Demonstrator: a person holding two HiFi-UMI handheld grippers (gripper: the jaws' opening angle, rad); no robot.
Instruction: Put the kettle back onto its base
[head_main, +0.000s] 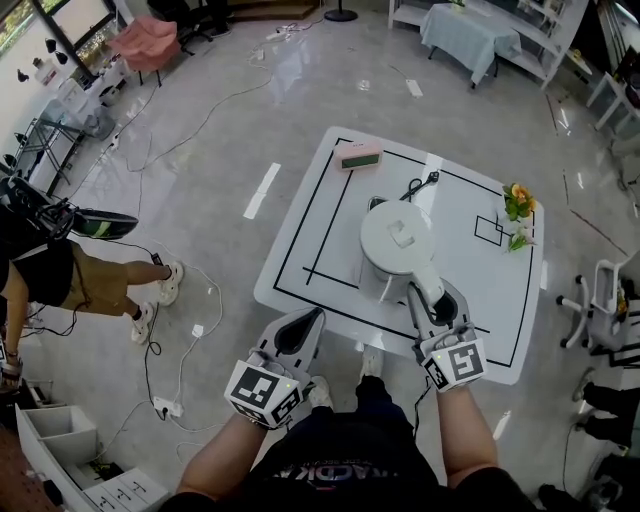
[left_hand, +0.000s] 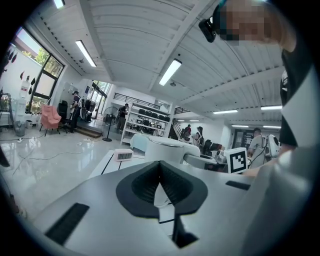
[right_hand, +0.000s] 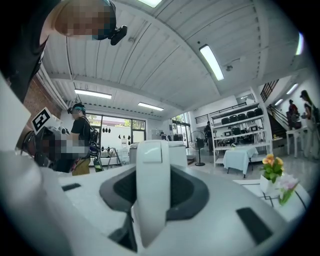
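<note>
A white kettle (head_main: 397, 240) with a round lid is over the middle of the white table (head_main: 300, 255). Its handle (right_hand: 150, 190) points toward me and sits between the jaws of my right gripper (head_main: 428, 292), which is shut on it. Something dark (head_main: 376, 203) peeks out past the kettle's far edge, with a black cord (head_main: 422, 184) running from it. Whether the kettle rests on anything I cannot tell. My left gripper (head_main: 303, 322) hangs shut and empty off the table's near left edge. In the left gripper view the kettle (left_hand: 165, 149) is ahead to the right.
A pink clock (head_main: 361, 157) lies at the table's far edge, and a small vase of flowers (head_main: 518, 212) stands at the right. A seated person (head_main: 90, 282), cables and a power strip (head_main: 165, 407) are on the floor to the left. An office chair (head_main: 600, 300) is at the right.
</note>
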